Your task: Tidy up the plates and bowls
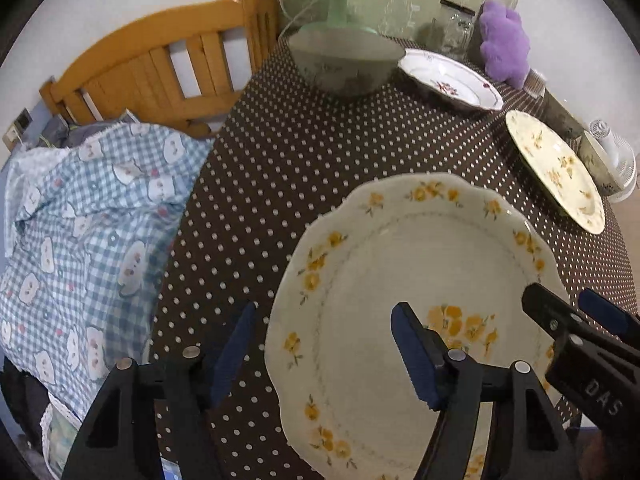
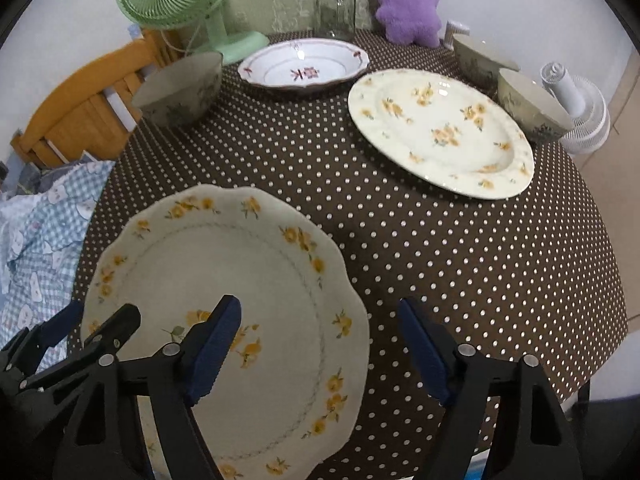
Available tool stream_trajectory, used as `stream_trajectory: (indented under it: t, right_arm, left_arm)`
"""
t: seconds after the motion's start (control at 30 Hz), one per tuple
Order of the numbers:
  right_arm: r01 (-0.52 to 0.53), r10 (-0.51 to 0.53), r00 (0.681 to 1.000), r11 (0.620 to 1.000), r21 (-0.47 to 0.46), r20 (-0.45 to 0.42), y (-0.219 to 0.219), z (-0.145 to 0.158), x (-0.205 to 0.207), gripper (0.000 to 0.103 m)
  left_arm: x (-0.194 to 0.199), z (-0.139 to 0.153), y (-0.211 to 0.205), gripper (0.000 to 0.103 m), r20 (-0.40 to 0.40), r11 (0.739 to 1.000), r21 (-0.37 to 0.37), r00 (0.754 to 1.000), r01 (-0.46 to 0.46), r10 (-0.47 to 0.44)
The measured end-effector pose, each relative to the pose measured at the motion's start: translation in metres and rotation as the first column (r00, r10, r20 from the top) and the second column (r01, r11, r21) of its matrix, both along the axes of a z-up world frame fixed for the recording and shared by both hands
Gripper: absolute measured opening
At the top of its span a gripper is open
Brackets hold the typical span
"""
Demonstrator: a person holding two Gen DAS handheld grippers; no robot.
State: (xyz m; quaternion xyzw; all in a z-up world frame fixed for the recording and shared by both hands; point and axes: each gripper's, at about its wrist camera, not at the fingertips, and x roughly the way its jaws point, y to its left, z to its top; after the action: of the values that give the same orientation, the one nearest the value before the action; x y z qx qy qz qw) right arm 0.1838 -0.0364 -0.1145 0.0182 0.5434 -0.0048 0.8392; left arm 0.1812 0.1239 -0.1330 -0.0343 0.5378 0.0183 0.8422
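Both grippers spread wide, nothing gripped. Left gripper (image 1: 324, 344) low over the near-left part of the table (image 1: 320, 152), straddling the left rim of the scalloped yellow-flower plate (image 1: 400, 272): one blue pad over the dotted cloth, the other over the plate's centre; contact with the plate not determinable. Right gripper (image 2: 320, 344) straddling the same plate's right rim (image 2: 224, 280), left pad above the centre flowers, right pad over bare cloth. Right gripper also visible from the left wrist view, at the plate's right edge (image 1: 576, 320). Plate flat on the brown polka-dot cloth at the near edge. Second yellow-flower plate (image 2: 440, 128) farther back on the right, well apart. White deep plate with red flowers (image 2: 304, 68) at the back centre. Grey bowl (image 2: 180, 88) at the back left, just beside the green fan (image 2: 180, 4). Two more grey bowls (image 2: 532, 104) (image 2: 480, 60) along the right edge, next to each other, beside a small white fan (image 2: 576, 112). Glass jar (image 2: 334, 8) and purple plush (image 2: 408, 4) at the far edge. Wooden chair (image 1: 160, 68) and checked blue fabric (image 1: 80, 232) left of the table.
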Motion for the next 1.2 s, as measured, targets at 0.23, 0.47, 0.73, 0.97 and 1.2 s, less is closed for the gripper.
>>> stream_trajectory:
  t: [0.23, 0.47, 0.73, 0.97, 1.2]
  right_arm:
    - [-0.032, 0.031, 0.999, 0.999, -0.019, -0.031, 0.011, -0.007, 0.006, 0.079]
    - [-0.059, 0.059, 0.997, 0.998, -0.01, -0.051, 0.012, -0.012, 0.015, 0.079]
    - [-0.082, 0.081, 0.995, 0.996, -0.022, -0.066, 0.005, -0.01, 0.019, 0.066]
    - [-0.023, 0.022, 0.996, 1.0, -0.013, -0.082, -0.02, -0.008, 0.033, 0.064]
    - [0.041, -0.042, 0.996, 0.999, -0.011, -0.08, -0.043, -0.006, 0.041, 0.061]
  left_arm:
    - [0.001, -0.007, -0.001, 0.061, -0.025, 1.0, -0.009, 1.0, 0.015, -0.015]
    - [0.004, -0.008, -0.001, 0.061, -0.029, 1.0, 0.0, 1.0, -0.006, 0.006]
    - [0.017, -0.009, -0.004, 0.061, -0.039, 0.999, 0.016, 0.998, -0.046, 0.046]
    - [0.033, -0.008, -0.021, 0.061, -0.038, 1.0, 0.019, 0.999, -0.001, 0.001]
    - [0.049, -0.007, -0.043, 0.061, -0.035, 0.998, 0.027, 0.998, 0.057, -0.056]
